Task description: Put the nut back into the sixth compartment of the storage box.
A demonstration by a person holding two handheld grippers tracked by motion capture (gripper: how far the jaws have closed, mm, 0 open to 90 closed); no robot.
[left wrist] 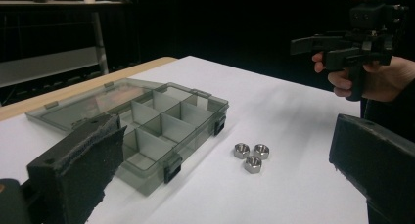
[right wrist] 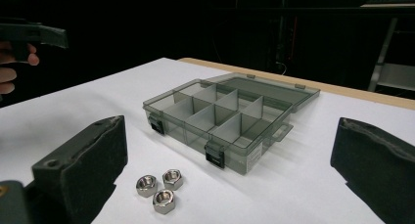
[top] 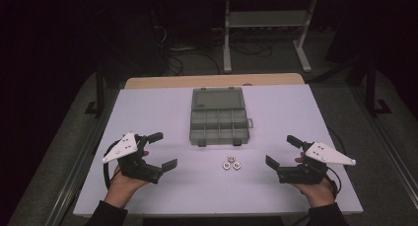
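Nuts (top: 230, 163) lie on the table between both grippers' wide-spread, empty jaws, touching neither.

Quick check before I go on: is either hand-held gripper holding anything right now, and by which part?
Nothing is held. The left hand-held gripper and right hand-held gripper are both open, either side of the three nuts.

nuts (right wrist: 159, 187): shiny metal | organizer box (right wrist: 230, 121): smoky translucent plastic | table (top: 276, 112): matt white

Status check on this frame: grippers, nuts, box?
Left gripper open, right gripper open, both empty. Three nuts clustered on table before open box. Nothing in the way.
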